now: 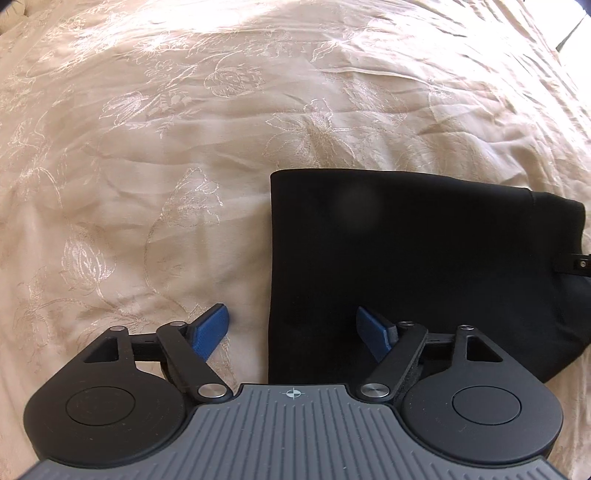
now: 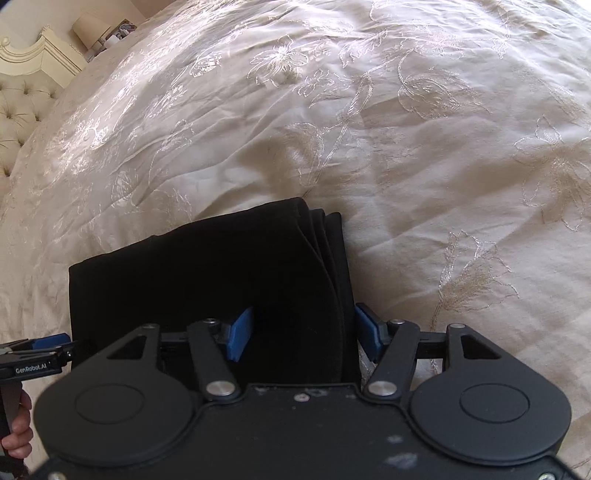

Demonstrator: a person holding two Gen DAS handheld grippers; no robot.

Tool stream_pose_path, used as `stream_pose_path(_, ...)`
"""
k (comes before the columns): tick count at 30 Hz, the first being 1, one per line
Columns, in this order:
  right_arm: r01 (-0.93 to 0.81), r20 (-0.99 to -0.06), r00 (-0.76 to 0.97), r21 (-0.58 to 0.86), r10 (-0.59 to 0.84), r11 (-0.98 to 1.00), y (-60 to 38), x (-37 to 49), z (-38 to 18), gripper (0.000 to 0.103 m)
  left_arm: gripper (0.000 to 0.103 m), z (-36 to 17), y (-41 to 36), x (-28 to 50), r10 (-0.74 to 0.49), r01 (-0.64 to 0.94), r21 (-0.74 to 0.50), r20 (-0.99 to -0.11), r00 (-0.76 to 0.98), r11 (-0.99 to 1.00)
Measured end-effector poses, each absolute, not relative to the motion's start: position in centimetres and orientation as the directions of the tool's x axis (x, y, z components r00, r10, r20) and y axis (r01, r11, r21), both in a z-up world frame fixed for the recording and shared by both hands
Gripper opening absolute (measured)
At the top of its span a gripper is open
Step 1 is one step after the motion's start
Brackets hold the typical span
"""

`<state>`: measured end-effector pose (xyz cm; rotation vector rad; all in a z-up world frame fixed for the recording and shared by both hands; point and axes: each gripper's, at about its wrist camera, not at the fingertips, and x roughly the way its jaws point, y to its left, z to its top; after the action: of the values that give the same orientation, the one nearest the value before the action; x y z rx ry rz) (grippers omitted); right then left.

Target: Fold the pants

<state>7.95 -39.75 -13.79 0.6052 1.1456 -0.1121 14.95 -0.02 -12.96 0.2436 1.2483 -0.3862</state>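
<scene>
Both grippers gape wide, holding nothing; left gripper (image 1: 292, 334) straddles the folded black pants' (image 1: 413, 266) left edge, right gripper (image 2: 303, 338) their layered right edge, lower-centre on the bed (image 2: 424, 155).

Black pants (image 1: 413, 266) folded into a compact rectangle, layered edges stacked at one end, lying flat

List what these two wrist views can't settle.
- Pants, near edge: hidden under the left gripper body, left view.
- Pants, near edge: hidden under the right gripper body, right view.
- Fold layers: cloth too dark to count.
- Nightstand items: too small.
</scene>
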Motion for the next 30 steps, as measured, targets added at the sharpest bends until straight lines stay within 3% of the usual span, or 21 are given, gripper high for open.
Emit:
stream_pose_path(3, 0.379, -0.870, 0.436, 0.410, 0.231, 0.829, -39.9, 8.0, -14.1, 0.068, 0.089, -13.6, -0.6, 15.4, -0.164, 0.429, -0.037, -0.951, 0.261, 0.902)
stream_pose_path(8, 0.369, -0.860, 0.450, 0.425, 0.241, 0.827, -39.9, 8.0, -14.3, 0.070, 0.091, -14.0, -1.4, 16.2, -0.200, 0.429, -0.080, -0.949, 0.243, 0.900)
stream_pose_path(10, 0.371, -0.860, 0.449, 0.426, 0.242, 0.825, -40.0, 7.9, -14.2, 0.070, 0.085, -13.9, -1.7, 16.2, -0.218, 0.421, -0.103, -0.947, 0.235, 0.901)
stream_pose_path(11, 0.369, -0.863, 0.443, 0.424, 0.244, 0.827, -40.0, 8.0, -14.1, 0.070, 0.073, -13.7, -1.9, 16.1, -0.233, 0.423, -0.119, -0.945, 0.230, 0.898)
stream_pose_path(13, 0.358, -0.870, 0.434, 0.406, 0.235, 0.841, -39.7, 8.1, -13.7, 0.065, 0.059, -13.2, -2.9, 15.4, -0.217, 0.432, -0.092, -0.943, 0.251, 0.897)
stream_pose_path(15, 0.337, -0.863, 0.451, 0.401, 0.227, 0.852, -39.3, 7.9, -13.0, 0.048, 0.029, -12.6, -3.9, 14.5, -0.168, 0.450, -0.017, -0.940, 0.297, 0.893)
stream_pose_path(16, 0.336, -0.863, 0.458, 0.391, 0.214, 0.857, -39.1, 7.7, -12.5, 0.033, 0.023, -12.3, -4.4, 14.1, -0.141, 0.456, 0.022, -0.937, 0.319, 0.890)
stream_pose_path(17, 0.335, -0.859, 0.466, 0.393, 0.212, 0.856, -38.9, 7.5, -12.0, 0.023, 0.021, -12.1, -4.8, 13.7, -0.126, 0.461, 0.047, -0.933, 0.337, 0.886)
stream_pose_path(19, 0.337, -0.849, 0.487, 0.399, 0.205, 0.853, -38.5, 6.9, -10.9, 0.019, 0.017, -11.5, -5.2, 13.1, -0.113, 0.455, 0.069, -0.926, 0.360, 0.888)
stream_pose_path(30, 0.230, -0.817, 0.532, 0.393, 0.224, 0.890, -34.0, 4.6, -5.3, 0.018, 0.013, -5.1, -2.1, 10.0, -0.108, 0.383, 0.082, -0.887, 0.448, 0.920)
